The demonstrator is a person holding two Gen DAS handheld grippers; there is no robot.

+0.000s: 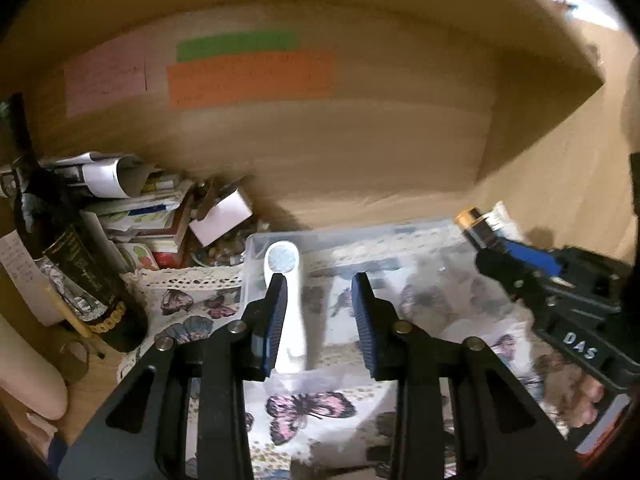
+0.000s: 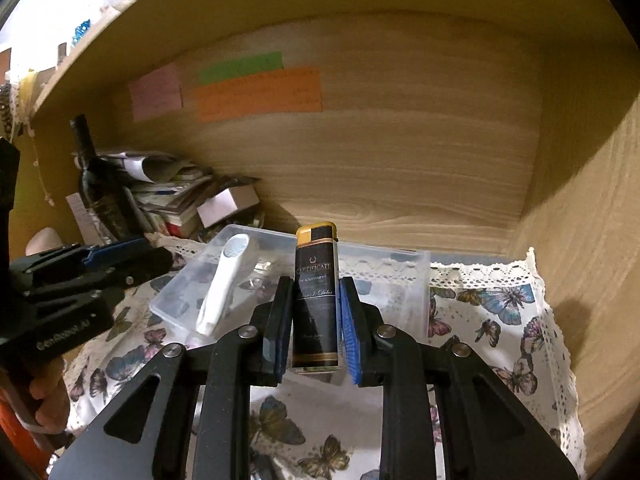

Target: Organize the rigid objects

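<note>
A black lighter (image 2: 316, 296) with a gold cap stands upright between the pads of my right gripper (image 2: 316, 282), which is shut on it above the butterfly cloth. A white handheld device (image 2: 226, 280) lies slanted inside a clear plastic box (image 2: 400, 256). In the left wrist view my left gripper (image 1: 320, 280) is open over that box (image 1: 360, 232), and the white device (image 1: 286, 300) lies just behind its left finger, not gripped. The right gripper (image 1: 492, 248) with the lighter (image 1: 478, 226) shows at the right. The left gripper (image 2: 132, 250) appears at the left edge of the right wrist view.
A dark wine bottle (image 1: 68, 248) leans at the left beside a pile of papers and booklets (image 1: 140, 208) and a small white carton (image 1: 224, 216). Wooden shelf walls close in behind and at the right (image 2: 580, 240). A lace-edged butterfly cloth (image 2: 500, 320) covers the shelf floor.
</note>
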